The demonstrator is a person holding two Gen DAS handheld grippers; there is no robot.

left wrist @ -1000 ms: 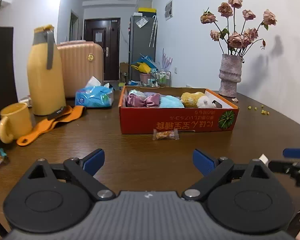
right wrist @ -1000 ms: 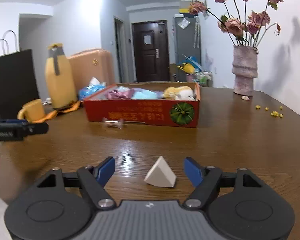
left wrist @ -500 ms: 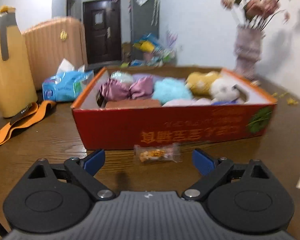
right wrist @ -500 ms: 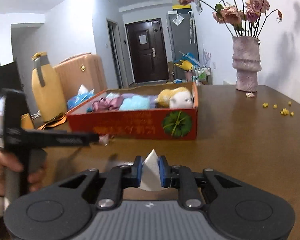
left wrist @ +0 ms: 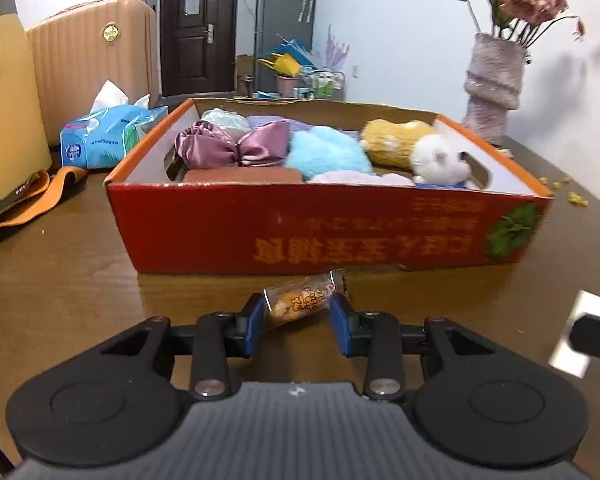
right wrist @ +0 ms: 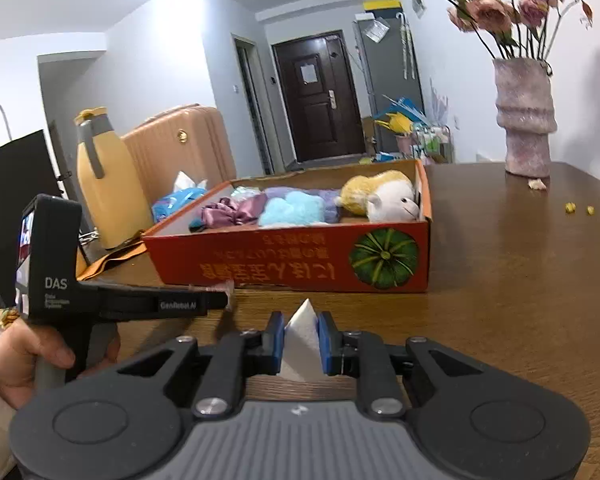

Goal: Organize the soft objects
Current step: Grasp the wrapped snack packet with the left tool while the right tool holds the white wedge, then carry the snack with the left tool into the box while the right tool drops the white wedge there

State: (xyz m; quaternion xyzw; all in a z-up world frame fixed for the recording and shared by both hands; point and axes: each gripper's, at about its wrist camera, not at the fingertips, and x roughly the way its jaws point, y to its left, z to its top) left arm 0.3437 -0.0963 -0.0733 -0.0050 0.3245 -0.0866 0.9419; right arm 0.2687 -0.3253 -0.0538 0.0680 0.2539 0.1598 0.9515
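on a wooden table (left wrist: 60,280), the left gripper (left wrist: 298,314) is closing its fingers around a wrapped snack (left wrist: 300,302) at six o'clock of the red cardboard box (left wrist: 320,236); the right gripper (right wrist: 300,344) clamps a white wedge sponge (right wrist: 302,340), apparently bound for the box of plush toys.

Your left gripper (left wrist: 298,316) points down toward the table, jaws closing, a wrapped snack (left wrist: 300,303) between the blue pads. Your right gripper (right wrist: 300,340) is clamped on a white wedge (right wrist: 301,344). Your left hand (right wrist: 28,360) grips its handle.
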